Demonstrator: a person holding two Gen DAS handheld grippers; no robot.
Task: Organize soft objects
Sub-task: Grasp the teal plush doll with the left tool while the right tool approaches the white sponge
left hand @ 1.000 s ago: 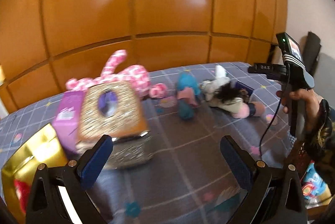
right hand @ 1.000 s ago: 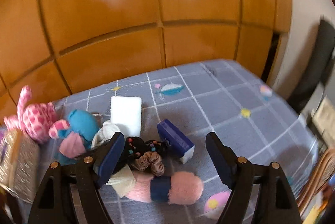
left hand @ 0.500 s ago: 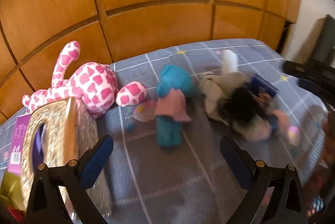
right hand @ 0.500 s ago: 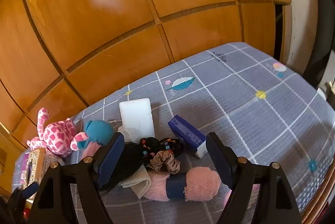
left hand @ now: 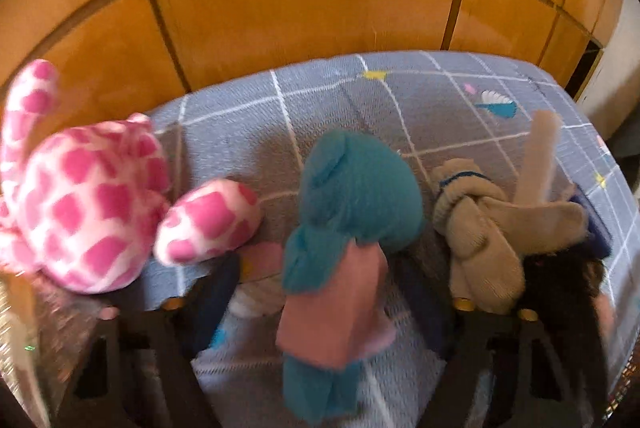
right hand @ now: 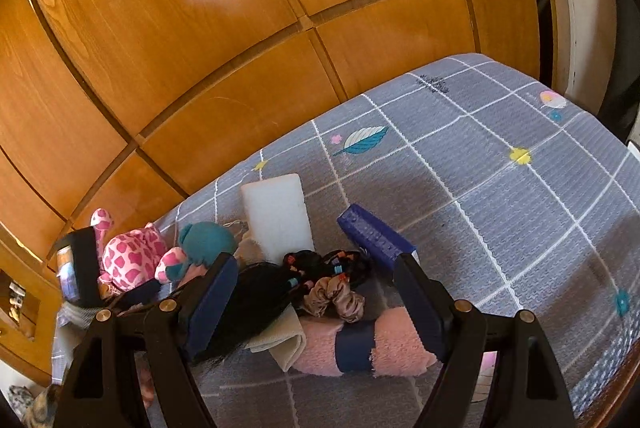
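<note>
A teal plush doll in a pink dress [left hand: 344, 252] lies on the grey checked cloth, right between the fingers of my open left gripper [left hand: 328, 292], which straddles it without closing. A pink-spotted plush [left hand: 92, 203] lies to its left, knotted beige socks [left hand: 476, 228] to its right. My right gripper [right hand: 316, 292] is open above a pile: black hair piece [right hand: 260, 300], brown scrunchie [right hand: 334, 300], rolled pink towel with a navy band [right hand: 360, 342], folded cream cloth [right hand: 280, 340]. The teal doll also shows in the right wrist view [right hand: 206, 242].
A white foam block [right hand: 278, 218] and a navy box [right hand: 374, 240] lie behind the pile. A glittery gold box [left hand: 24, 328] stands at the left. A wooden panelled wall [right hand: 240, 27] backs the cloth. The cloth's edge drops off at the right [right hand: 608, 380].
My left gripper has moved forward and low, so the teal doll now sits between its fingers. My right gripper has shifted only slightly over the pile.
</note>
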